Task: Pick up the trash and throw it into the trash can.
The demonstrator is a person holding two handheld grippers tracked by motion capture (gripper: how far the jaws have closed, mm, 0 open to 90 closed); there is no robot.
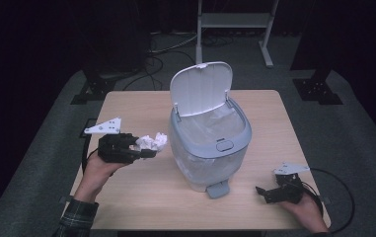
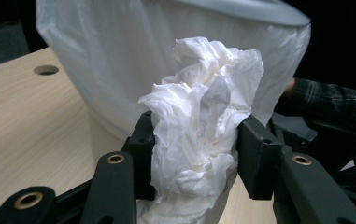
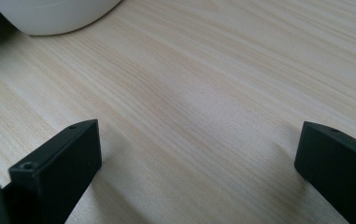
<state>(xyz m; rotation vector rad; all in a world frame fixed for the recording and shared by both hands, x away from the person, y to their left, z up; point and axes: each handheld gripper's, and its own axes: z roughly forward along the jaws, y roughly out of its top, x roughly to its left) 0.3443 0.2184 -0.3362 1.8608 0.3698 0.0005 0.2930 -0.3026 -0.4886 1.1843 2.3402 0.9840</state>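
Crumpled tissue (image 2: 203,126) sits pinched in my left gripper (image 1: 143,148), raised beside the lidded bin (image 1: 209,143) for dropping in. My right gripper (image 1: 267,193) rests wide open and empty on the table (image 1: 141,197), clear of the pedal.

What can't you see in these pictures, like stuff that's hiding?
- Bottom of the bin, high view: its milky liner bag hides what lies inside.
- Lower end of the crumpled tissue, left gripper view: cut off by the bottom edge, between the left gripper jaws.
- Most of the bin, right gripper view: cut off by the top edge; the right gripper stands open over the table.
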